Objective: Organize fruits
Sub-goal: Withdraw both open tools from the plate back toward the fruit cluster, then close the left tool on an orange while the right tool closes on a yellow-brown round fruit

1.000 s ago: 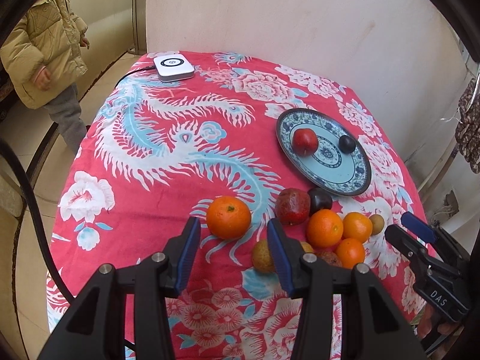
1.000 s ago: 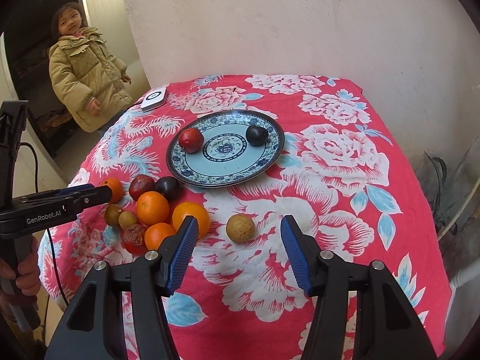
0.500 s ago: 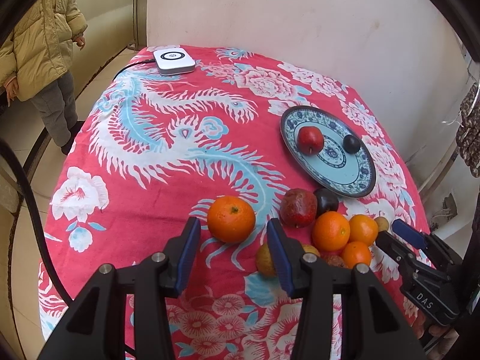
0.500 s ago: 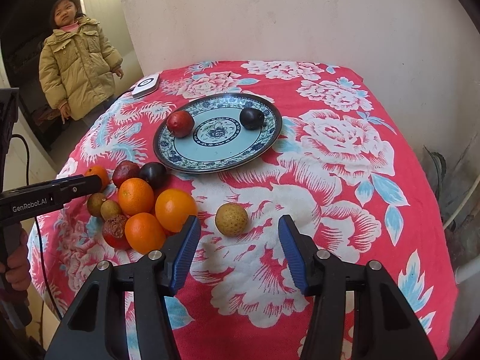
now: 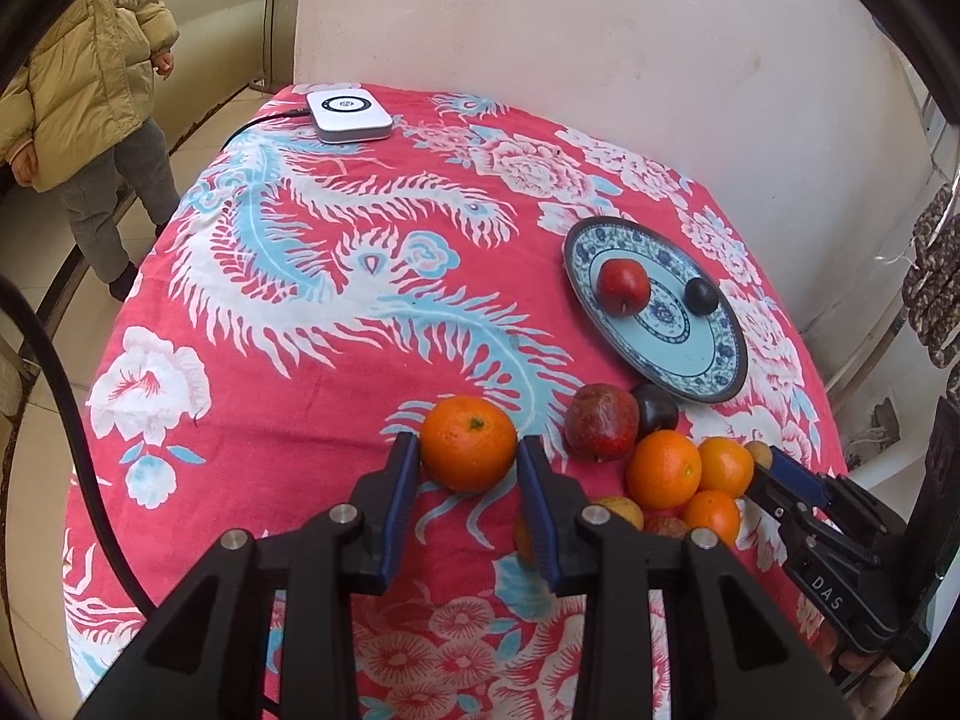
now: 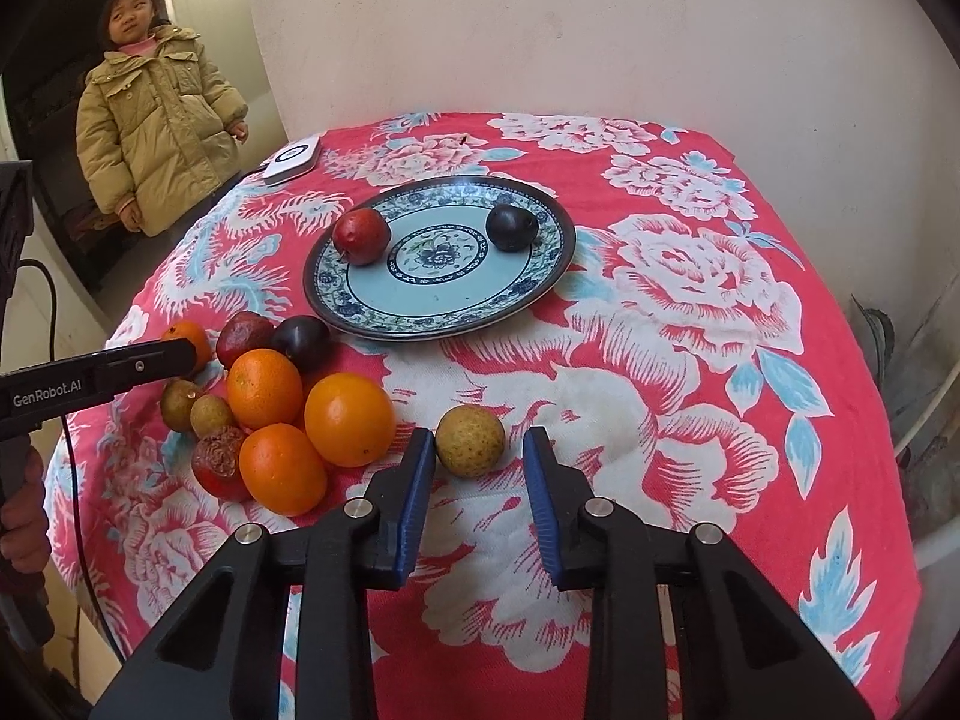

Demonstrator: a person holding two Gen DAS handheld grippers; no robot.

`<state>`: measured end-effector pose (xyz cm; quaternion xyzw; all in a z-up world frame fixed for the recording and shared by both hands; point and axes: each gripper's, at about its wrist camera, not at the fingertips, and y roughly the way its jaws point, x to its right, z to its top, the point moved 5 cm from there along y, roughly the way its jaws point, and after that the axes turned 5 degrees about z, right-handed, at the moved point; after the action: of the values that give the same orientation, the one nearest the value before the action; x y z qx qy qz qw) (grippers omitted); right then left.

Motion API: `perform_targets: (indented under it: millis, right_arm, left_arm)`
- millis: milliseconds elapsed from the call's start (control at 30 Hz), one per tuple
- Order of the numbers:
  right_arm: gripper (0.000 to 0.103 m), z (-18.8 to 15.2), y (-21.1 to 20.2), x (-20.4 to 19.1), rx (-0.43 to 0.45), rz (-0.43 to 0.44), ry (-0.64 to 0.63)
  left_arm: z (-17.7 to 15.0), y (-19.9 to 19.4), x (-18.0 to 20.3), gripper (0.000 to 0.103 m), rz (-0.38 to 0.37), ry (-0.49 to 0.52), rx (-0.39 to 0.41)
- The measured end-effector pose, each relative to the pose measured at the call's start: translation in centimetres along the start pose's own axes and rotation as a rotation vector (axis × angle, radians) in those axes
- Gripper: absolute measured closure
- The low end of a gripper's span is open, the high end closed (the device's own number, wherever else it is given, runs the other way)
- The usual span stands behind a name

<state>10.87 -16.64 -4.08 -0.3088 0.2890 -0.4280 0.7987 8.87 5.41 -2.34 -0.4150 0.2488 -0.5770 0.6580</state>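
Observation:
A red flowered cloth covers the table. My left gripper (image 5: 465,444) is closing, and its blue pads touch both sides of a lone orange (image 5: 468,443). My right gripper (image 6: 478,438) is closing too, with a small yellow-brown fruit (image 6: 470,441) between its tips; a gap shows at the right pad. A pile of oranges (image 6: 264,387), dark red fruit and small brown fruit lies between the two grippers. The blue-patterned plate (image 6: 432,324) behind holds a red fruit (image 6: 362,235) and a dark plum (image 6: 511,228).
A white device (image 5: 348,115) with a cable sits at the table's far left corner. A person in a tan padded jacket (image 6: 156,120) stands beside the table on the left. A pale wall runs behind, and the cloth drops off at the right edge.
Both pairs of jaws have narrowed, the left around the orange and the right around the small yellow-brown fruit. Both fruits now sit closer in between the tips.

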Motion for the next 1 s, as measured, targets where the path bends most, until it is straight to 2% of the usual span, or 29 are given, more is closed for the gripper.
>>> perform_targets:
  millis: [133, 533, 1000]
  right_arm:
    - [0.077, 0.0, 0.1, -0.3, 0.001, 0.002, -0.007]
    - [0.078, 0.1, -1.1, -0.2, 0.031, 0.010, 0.006]
    - [0.078, 1.2, -3.4, -1.5, 0.089, 0.041, -0.017]
  left_arm:
    - [-0.1, -0.1, 0.0, 0.068, -0.004, 0.003, 0.000]
    - [-0.2, -1.8, 0.6, 0.069, -0.023, 0.006, 0.027]
    - [0.1, -4.8, 3.4, 0.069, -0.061, 0.063, 0.085]
